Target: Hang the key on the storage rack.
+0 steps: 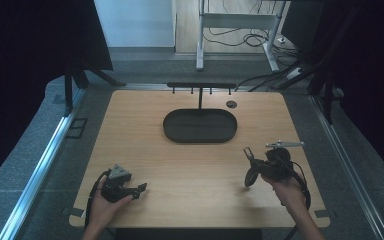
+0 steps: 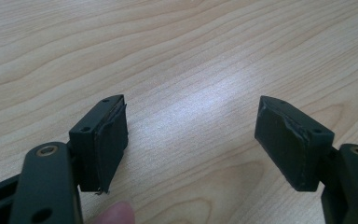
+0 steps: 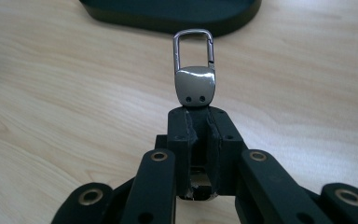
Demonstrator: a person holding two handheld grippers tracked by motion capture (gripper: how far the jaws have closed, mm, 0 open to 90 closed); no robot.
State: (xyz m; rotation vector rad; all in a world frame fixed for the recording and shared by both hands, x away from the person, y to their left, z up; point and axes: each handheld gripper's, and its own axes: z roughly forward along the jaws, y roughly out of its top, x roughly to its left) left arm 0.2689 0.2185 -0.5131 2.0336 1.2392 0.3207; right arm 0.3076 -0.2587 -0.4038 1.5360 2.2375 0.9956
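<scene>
My right gripper (image 3: 198, 116) is shut on the lower end of a silver metal key clip (image 3: 195, 84); its snap-hook loop sticks out past the jaws toward the black oval tray (image 3: 168, 14). In the high view the right gripper (image 1: 254, 163) is held above the table's right side, with the clip (image 1: 248, 152) at its tip, in front of and to the right of the tray (image 1: 172, 131). My left gripper (image 1: 141, 189) rests low at the table's front left. In its own view the left gripper (image 2: 191, 135) is open with only bare wood between the pads.
A black bar with several small hooks (image 1: 200, 86) stands on a post behind the tray. A round cable hole (image 1: 231, 104) sits at the back of the wooden table (image 1: 190, 170). Dark screens flank the table; a white frame and cables lie beyond.
</scene>
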